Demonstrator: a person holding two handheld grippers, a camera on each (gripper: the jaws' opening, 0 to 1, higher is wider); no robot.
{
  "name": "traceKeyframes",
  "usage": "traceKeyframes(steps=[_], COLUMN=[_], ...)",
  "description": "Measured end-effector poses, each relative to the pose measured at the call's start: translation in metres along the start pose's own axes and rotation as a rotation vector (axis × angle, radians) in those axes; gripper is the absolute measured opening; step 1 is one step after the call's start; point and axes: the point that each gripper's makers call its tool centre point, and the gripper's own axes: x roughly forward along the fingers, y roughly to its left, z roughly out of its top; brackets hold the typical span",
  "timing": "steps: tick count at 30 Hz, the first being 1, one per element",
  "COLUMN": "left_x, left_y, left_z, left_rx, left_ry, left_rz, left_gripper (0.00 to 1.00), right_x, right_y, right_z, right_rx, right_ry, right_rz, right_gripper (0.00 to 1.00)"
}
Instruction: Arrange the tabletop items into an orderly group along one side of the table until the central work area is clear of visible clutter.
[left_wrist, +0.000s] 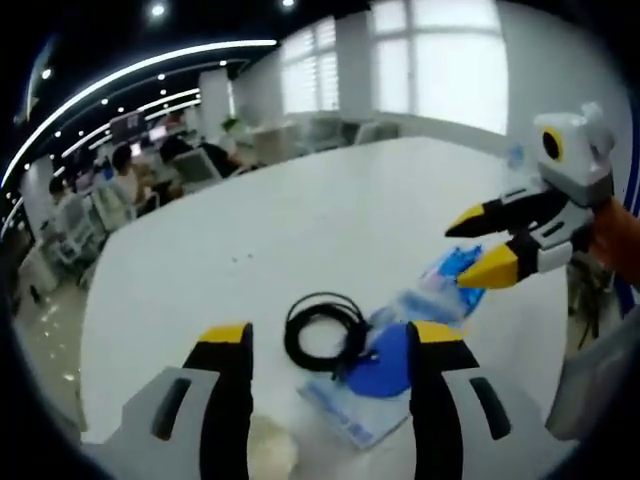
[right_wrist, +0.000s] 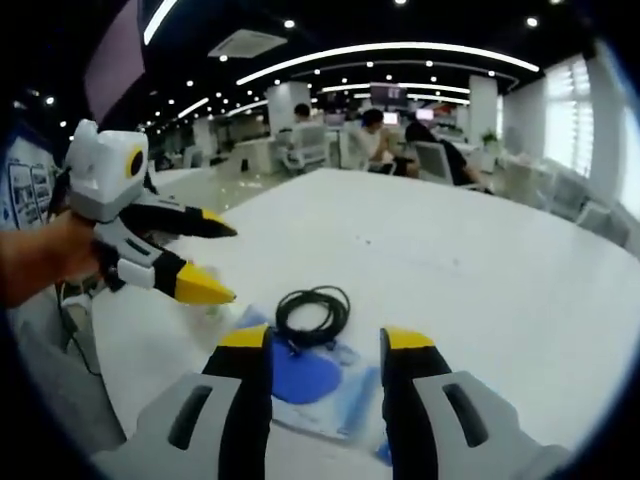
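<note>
The left gripper (left_wrist: 328, 348) is seen with jaws spread wide, nothing held. Just ahead of them, a black cable (left_wrist: 322, 331) is coiled in a loose ring, flat on the white table (left_wrist: 300, 220). Touching the cable, a round blue disc (left_wrist: 383, 366) is laid on a clear plastic bag (left_wrist: 352, 405). The right gripper (right_wrist: 326, 340) is likewise held wide open and empty, above the bag.

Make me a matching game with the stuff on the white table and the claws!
Things:
1. cable
2. round disc
3. table
4. tips of the left claw

Colours or shapes:
A. yellow
B. white
C. black, wound in a coil
D. blue

Pairs: 1-C, 2-D, 3-B, 4-A
</note>
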Motion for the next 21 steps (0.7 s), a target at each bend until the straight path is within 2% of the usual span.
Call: traceKeyframes(steps=[6,11,14,21], left_x=[0.031,0.051,0.062,0.080], left_y=[0.014,0.021,0.027,0.029], left_z=[-0.008,-0.022,-0.037,-0.047], left_rx=[-0.007,0.001,0.031,0.022], left_ry=[0.067,0.120,0.174,0.201], left_rz=[-0.012,-0.003,0.020,0.023], left_gripper=[0.52,0.48,0.45,0.35], right_x=[0.031,0.058,0.069,0.097], right_y=[-0.010,-0.014,-0.015,-0.018], right_z=[-0.006,-0.017,-0.023,-0.035], right_rx=[0.027,0.051,0.058,0.103], right_ry=[0.041,0.087,0.108,0.145], right_rz=[0.000,0.001,0.003,0.007], right_gripper=[0.41,0.40,0.40,0.39])
